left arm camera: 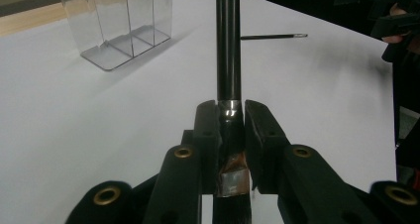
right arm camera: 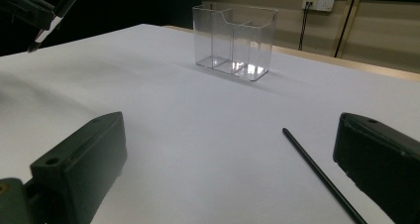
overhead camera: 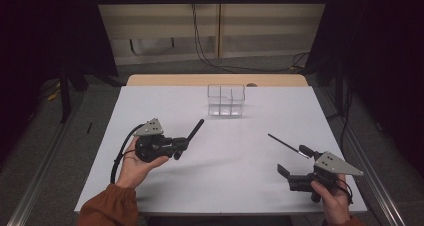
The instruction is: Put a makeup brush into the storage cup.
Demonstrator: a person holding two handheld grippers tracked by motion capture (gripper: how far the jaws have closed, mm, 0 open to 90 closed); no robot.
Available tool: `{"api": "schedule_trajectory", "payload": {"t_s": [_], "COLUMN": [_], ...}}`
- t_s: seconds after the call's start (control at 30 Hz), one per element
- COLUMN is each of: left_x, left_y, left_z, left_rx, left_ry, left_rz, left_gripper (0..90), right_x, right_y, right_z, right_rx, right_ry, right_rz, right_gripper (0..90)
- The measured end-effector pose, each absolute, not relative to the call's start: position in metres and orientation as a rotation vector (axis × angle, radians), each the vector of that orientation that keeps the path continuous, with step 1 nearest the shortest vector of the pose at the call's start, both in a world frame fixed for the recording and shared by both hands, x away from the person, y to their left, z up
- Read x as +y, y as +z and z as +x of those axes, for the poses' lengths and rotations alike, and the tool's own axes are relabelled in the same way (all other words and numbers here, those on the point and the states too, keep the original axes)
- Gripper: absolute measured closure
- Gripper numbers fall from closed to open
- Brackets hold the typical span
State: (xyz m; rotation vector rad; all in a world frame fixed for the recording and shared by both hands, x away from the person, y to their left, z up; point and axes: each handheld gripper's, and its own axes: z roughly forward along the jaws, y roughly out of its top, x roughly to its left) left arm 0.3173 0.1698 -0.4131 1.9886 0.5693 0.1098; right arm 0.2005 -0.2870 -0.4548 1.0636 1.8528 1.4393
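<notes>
Left claw (overhead camera: pixel 182 145), at the lower left, squeezes a black round-handled brush (left arm camera: pixel 228 45), lifted off the white tabletop (overhead camera: pixel 225 151). Right claw (overhead camera: pixel 286 172), lower right, gapes wide beside a thin black stick (right arm camera: pixel 317 172). Top centre stands a clear plastic holder (overhead camera: pixel 226 100).

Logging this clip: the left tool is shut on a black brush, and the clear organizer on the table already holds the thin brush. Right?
Not quite. The left tool does grip the black brush, but the clear organizer is empty; the high view shows the thin brush lying on the table.
</notes>
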Motion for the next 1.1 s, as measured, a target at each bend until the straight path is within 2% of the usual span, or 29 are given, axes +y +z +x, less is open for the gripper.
{"api": "schedule_trajectory", "payload": {"t_s": [0.53, 1.1], "left_x": [0.16, 0.134], "left_y": [-0.404, -0.398], "left_z": [0.306, 0.29], "left_rx": [0.497, 0.422], "left_ry": [0.066, -0.009], "left_rz": [1.964, 2.026], "left_gripper": [76.9, 76.9], "right_x": [-0.282, -0.269], "right_y": [-0.443, -0.422], "right_z": [0.211, 0.224], "right_rx": [1.83, 1.878], "right_ry": [1.489, 1.597], "right_rz": [1.007, 0.905], "right_gripper": [0.0, 0.0]}}
